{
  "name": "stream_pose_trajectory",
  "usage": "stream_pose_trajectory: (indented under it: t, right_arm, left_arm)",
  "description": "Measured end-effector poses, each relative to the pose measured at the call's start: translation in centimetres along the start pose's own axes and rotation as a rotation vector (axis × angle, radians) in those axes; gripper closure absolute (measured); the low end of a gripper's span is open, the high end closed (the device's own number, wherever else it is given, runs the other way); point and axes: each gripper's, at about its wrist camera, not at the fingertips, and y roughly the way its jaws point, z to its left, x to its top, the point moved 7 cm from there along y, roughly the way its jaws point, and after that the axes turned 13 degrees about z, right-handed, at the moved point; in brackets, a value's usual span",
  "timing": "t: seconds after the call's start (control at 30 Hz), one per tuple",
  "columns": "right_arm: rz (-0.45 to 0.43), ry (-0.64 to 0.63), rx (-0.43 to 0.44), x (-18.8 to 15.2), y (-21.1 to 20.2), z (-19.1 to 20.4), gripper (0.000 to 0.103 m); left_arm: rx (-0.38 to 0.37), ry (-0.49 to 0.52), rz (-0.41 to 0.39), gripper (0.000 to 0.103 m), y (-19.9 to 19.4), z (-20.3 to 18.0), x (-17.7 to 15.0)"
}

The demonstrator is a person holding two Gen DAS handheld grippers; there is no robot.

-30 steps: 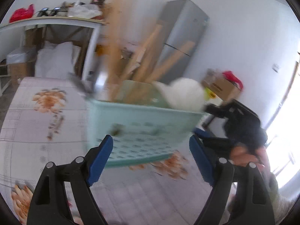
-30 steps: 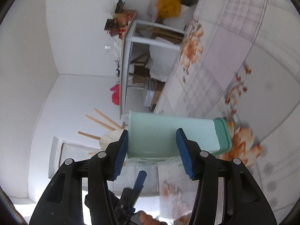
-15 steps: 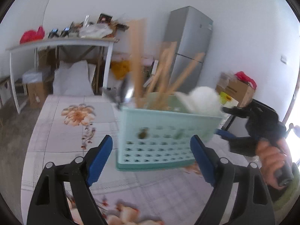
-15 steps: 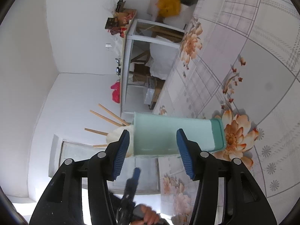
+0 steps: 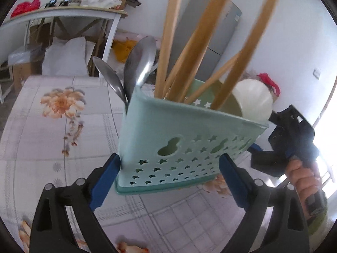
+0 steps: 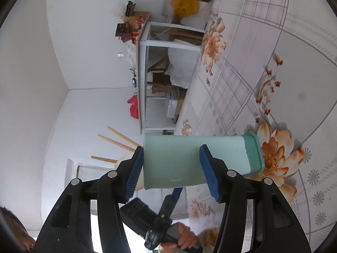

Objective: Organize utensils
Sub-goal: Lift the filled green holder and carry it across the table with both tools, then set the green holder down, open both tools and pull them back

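The caddy (image 5: 185, 141), full of chopsticks (image 5: 168, 42) and spoons (image 5: 139, 63), stands on the counter (image 5: 52, 130) between both wide-open, empty tongs, left (image 5: 168, 181) and right (image 6: 170, 172), so close squarely on its walls, keeping it upright to avoid spilling.

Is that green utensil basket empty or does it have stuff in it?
Not empty. The utensil basket holds wooden chopsticks, two metal spoons and something round and white, all sticking above its rim.
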Motion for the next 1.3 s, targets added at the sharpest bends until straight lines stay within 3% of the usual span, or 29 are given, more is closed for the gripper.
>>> stream_pose_trajectory:
  t: [0.37,0.73,0.93,1.0,1.07,1.13,1.23,1.3]
  right_arm:
    - [-0.019,0.001,-0.025,-1.1,-1.2,-0.1,0.049]
    - [-0.026,0.015,-0.005,-2.9,-2.3,-0.5,0.050]
    - [-0.072,-0.038,-0.030,-4.4,-4.7,0.5,0.050]
    - [-0.100,-0.096,-0.084,-5.5,-6.0,1.1,0.050]
    - [-0.135,-0.188,-0.200,-7.3,-6.9,1.8,0.047]
    - [-0.165,-0.295,-0.378,-9.3,-7.3,2.3,0.045]
    - [-0.171,-0.506,-0.713,-13.7,-6.6,2.6,0.036]
    - [-0.169,-0.584,-0.839,-15.7,-6.0,2.3,0.031]
  left_arm:
    - [0.000,-0.073,0.022,0.011,-1.4,-2.4,-2.6]
    - [0.015,-0.076,0.014,0.011,-2.1,-3.5,-4.0]
    - [0.068,-0.053,-0.022,0.010,-4.0,-4.3,-5.3]
    - [0.101,-0.037,-0.032,0.010,-4.9,-4.8,-6.2]
    - [0.146,-0.031,-0.031,0.010,-5.7,-5.2,-7.1]
    - [0.197,-0.036,-0.038,0.008,-6.8,-5.6,-7.9]
    - [0.266,-0.056,-0.063,0.006,-8.3,-5.9,-8.7]
    - [0.319,-0.070,-0.076,0.006,-9.2,-6.1,-9.4]
